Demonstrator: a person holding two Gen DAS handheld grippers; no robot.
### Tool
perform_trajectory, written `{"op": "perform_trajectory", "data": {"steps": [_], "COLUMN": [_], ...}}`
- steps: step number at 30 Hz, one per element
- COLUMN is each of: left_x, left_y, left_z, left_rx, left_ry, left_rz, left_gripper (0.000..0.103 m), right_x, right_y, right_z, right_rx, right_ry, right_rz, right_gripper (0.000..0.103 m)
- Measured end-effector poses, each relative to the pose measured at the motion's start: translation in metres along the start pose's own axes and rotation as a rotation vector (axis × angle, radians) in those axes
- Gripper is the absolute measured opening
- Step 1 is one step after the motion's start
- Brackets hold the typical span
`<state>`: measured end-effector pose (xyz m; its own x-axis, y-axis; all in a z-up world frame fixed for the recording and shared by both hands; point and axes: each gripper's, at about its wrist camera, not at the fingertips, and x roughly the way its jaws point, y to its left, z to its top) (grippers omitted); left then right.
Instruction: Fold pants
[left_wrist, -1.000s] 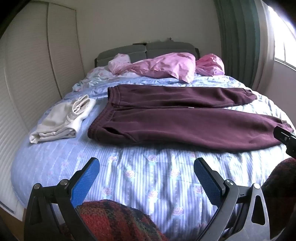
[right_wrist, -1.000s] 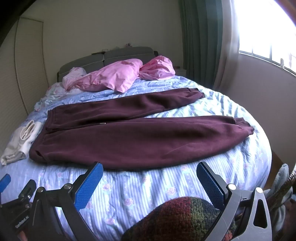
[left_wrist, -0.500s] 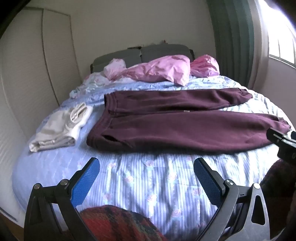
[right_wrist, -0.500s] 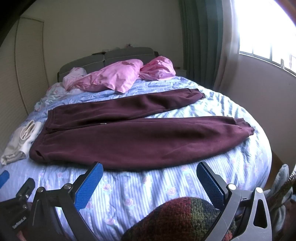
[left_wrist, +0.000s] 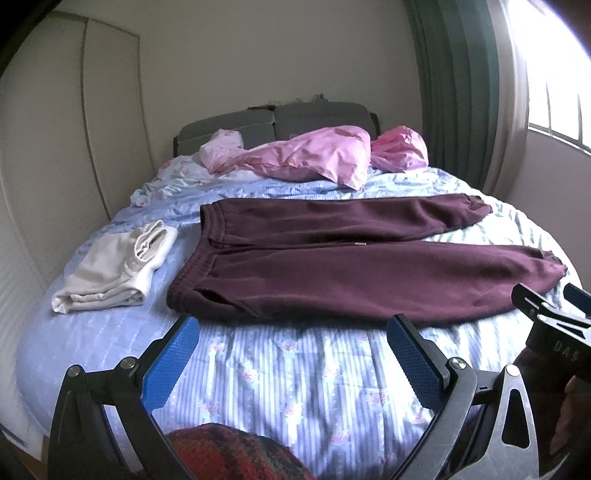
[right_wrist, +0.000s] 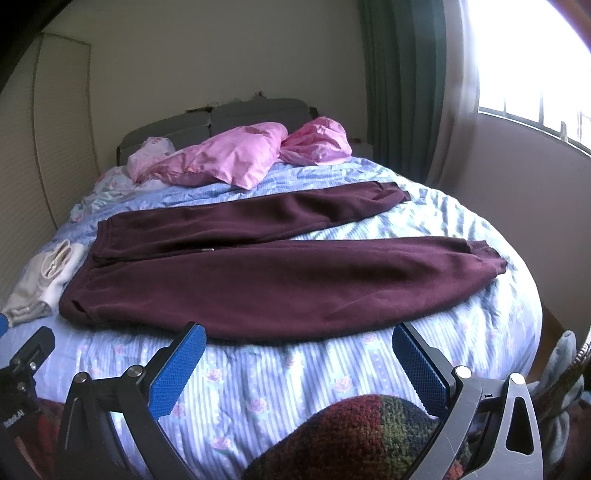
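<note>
Maroon sweatpants (left_wrist: 332, 266) lie flat on the bed, waistband to the left, both legs spread out to the right; they also show in the right wrist view (right_wrist: 266, 273). My left gripper (left_wrist: 291, 332) is open and empty, hovering near the bed's front edge just short of the near leg's lower hem side. My right gripper (right_wrist: 295, 343) is open and empty, also just in front of the near leg. The right gripper's side shows at the right edge of the left wrist view (left_wrist: 550, 325).
A folded cream garment (left_wrist: 114, 269) lies left of the waistband. Pink bedding (left_wrist: 314, 155) is bunched near the grey headboard (left_wrist: 273, 118). The bed has a blue floral cover (left_wrist: 295, 376). A green curtain (right_wrist: 406, 81) and window stand at right.
The left gripper has risen and tilted, so the pants sit lower and nearer in its view. The right gripper has barely moved. Both stay open.
</note>
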<state>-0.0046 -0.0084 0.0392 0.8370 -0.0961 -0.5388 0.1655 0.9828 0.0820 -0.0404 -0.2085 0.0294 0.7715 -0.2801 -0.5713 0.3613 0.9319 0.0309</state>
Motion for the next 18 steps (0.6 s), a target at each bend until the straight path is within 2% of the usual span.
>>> {"op": "perform_trajectory", "data": {"steps": [18], "left_x": [0.0015], "left_y": [0.0023], "left_z": [0.0014], "left_rx": [-0.006], "left_ry": [-0.003], "left_rz": [0.006], "left_gripper": [0.103], "right_x": [-0.0048], "right_y": [-0.0019], "right_z": [-0.0022], "right_rx": [0.008], "right_ry": [-0.034], "right_rz": [0.008], "right_gripper": [0.103]}}
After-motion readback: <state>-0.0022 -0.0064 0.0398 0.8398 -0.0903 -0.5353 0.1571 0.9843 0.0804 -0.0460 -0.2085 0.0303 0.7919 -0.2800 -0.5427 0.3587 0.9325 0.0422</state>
